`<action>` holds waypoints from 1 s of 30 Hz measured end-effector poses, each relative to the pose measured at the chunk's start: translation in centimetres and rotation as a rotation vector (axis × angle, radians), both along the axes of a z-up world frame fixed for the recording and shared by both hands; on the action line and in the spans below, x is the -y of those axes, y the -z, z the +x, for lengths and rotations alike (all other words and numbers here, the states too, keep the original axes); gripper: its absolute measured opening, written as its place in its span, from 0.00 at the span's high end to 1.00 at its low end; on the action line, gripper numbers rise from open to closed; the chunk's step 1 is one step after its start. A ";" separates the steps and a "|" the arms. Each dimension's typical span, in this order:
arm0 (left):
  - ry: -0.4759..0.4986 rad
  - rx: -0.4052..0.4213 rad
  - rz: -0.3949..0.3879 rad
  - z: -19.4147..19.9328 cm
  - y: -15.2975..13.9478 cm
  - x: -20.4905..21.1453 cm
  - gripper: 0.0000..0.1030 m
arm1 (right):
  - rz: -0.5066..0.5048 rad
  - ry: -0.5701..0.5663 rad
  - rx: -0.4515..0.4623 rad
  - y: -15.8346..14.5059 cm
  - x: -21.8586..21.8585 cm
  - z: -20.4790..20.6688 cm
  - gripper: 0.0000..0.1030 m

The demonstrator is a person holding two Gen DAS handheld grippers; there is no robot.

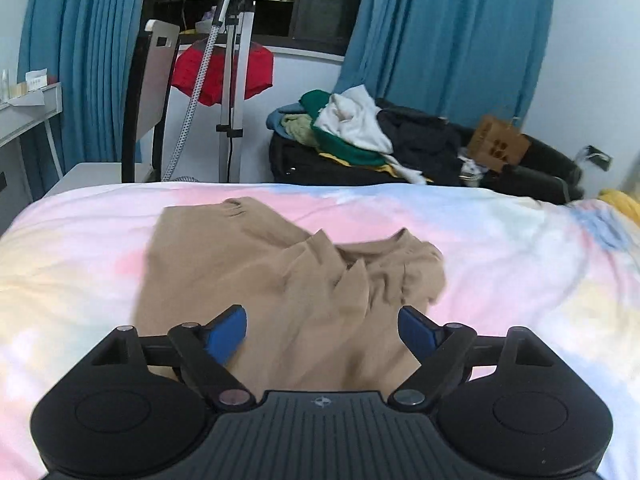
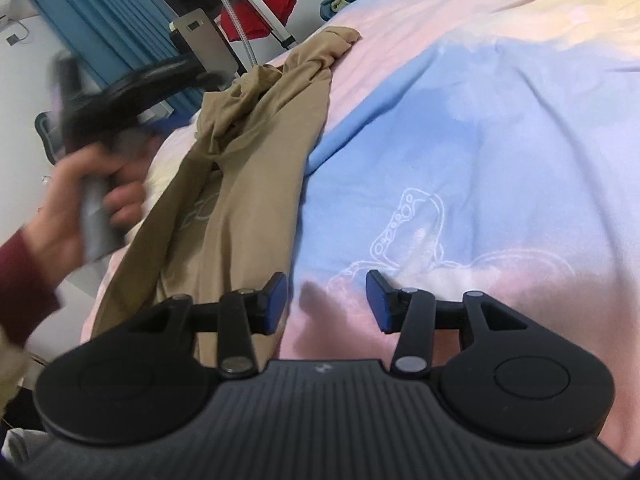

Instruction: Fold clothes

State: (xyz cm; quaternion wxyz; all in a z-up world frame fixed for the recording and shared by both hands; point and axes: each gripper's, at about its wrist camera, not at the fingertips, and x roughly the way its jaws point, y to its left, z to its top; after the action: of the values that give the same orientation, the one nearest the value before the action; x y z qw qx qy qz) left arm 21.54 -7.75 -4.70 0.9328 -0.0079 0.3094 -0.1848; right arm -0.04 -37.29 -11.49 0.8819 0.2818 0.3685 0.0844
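Left gripper [image 1: 322, 330] released, jaws wide above the tan garment [image 1: 280, 280] lying rumpled on the bed [image 1: 520, 260]. Right gripper [image 2: 326, 300] released too, over bare sheet beside the cloth. Risk: pinching bunched layers, locking in creases.

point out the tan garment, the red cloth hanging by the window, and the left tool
tan garment [image 1: 248, 276], left wrist view, on its flat middle.
red cloth [image 1: 256, 72], left wrist view, on its right half.
left tool [image 1: 322, 332], left wrist view, midway between its open blue tips.
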 end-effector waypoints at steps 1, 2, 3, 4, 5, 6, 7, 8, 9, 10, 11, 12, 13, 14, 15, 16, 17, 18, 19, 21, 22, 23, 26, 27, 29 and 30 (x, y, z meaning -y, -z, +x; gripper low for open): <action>0.012 0.002 0.010 -1.4 -0.6 -1.5 0.18 | 0.005 0.002 0.004 -0.2 0.1 -0.2 0.54; 0.026 -0.007 0.013 -3.0 -1.0 -3.4 0.18 | 0.010 0.005 0.007 -0.4 0.1 -0.4 0.54; 0.034 -0.030 0.004 -4.4 -1.4 -5.4 0.18 | 0.016 0.005 0.015 -0.6 0.2 -0.6 0.54; 0.030 -0.062 -0.020 -5.8 -1.7 -7.5 0.18 | 0.020 0.004 0.027 -0.9 0.3 -0.9 0.54; 0.015 -0.103 -0.056 -7.2 -1.8 -9.8 0.18 | 0.019 0.004 0.039 -1.2 0.3 -1.3 0.54; -0.003 -0.147 -0.091 -8.2 -1.9 -11.9 0.18 | 0.015 0.005 0.048 -1.5 0.2 -1.5 0.54; -0.017 -0.194 -0.127 -9.3 -1.7 -13.9 0.18 | 0.011 0.005 0.053 -1.8 0.1 -1.7 0.54; -0.025 -0.249 -0.170 -10.4 -1.4 -15.9 0.18 | 0.006 0.006 0.057 -2.1 0.1 -1.9 0.54; -0.033 -0.291 -0.195 -11.4 -1.1 -17.5 0.18 | 0.000 0.007 0.059 -2.3 0.0 -2.0 0.54; -0.040 -0.328 -0.214 -12.3 -0.9 -18.9 0.19 | -0.007 0.009 0.062 -2.5 -0.2 -2.1 0.54; -0.052 -0.358 -0.210 -13.2 -0.6 -20.0 0.19 | -0.014 0.011 0.065 -2.8 -0.3 -2.3 0.54; -0.053 -0.380 -0.194 -14.0 -0.3 -20.7 0.20 | -0.020 0.014 0.065 -3.0 -0.4 -2.4 0.54; -0.049 -0.400 -0.175 -14.7 0.0 -21.4 0.20 | -0.025 0.017 0.062 -3.2 -0.6 -2.5 0.54; -0.033 -0.423 -0.146 -15.5 0.4 -21.8 0.20 | -0.028 0.018 0.060 -3.4 -0.8 -2.7 0.54; -0.019 -0.439 -0.110 -16.1 0.9 -22.0 0.20 | -0.030 0.016 0.064 -3.7 -1.0 -3.0 0.54; -0.008 -0.453 -0.072 -16.6 1.4 -22.2 0.20 | -0.033 0.013 0.070 -3.9 -1.2 -3.2 0.54; 0.003 -0.457 -0.036 -17.0 1.8 -22.2 0.20 | -0.039 0.010 0.081 -4.2 -1.5 -3.6 0.54; 0.014 -0.458 0.000 -17.4 2.2 -22.1 0.24 | -0.049 0.003 0.095 -4.6 -1.8 -4.0 0.54; 0.042 -0.454 0.029 -17.8 2.5 -21.9 0.25 | -0.061 -0.004 0.106 -4.9 -2.1 -4.4 0.54; 0.110 -0.452 0.065 -18.1 2.9 -21.5 0.26 | -0.093 -0.025 0.117 -5.3 -2.8 -5.0 0.54; 0.132 -0.457 0.074 -18.1 3.0 -21.3 0.27 | -0.105 -0.037 0.120 -5.5 -3.2 -5.3 0.54; 0.144 -0.460 0.089 -18.1 3.1 -21.2 0.27 | -0.108 -0.051 0.123 -5.6 -3.5 -5.5 0.54; 0.180 -0.471 0.166 -18.3 3.3 -19.8 0.33 | -0.116 -0.091 0.135 -5.9 -4.2 -5.9 0.54; 0.197 -0.474 0.195 -18.5 3.4 -19.4 0.39 | -0.123 -0.100 0.137 -6.0 -4.4 -6.0 0.54; 0.270 -0.484 0.269 -19.6 3.0 -18.0 0.54 | -0.129 -0.115 0.135 -5.9 -4.7 -6.0 0.54; 0.301 -0.491 0.316 -20.4 2.8 -17.3 0.64 | -0.130 -0.123 0.134 -5.9 -4.9 -5.9 0.54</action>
State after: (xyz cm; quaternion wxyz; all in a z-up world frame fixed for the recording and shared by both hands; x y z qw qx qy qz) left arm 1.16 9.50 -7.53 0.7821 0.1386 0.5477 -0.2628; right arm -5.96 -32.39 -5.60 0.9141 0.1945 0.3302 0.1326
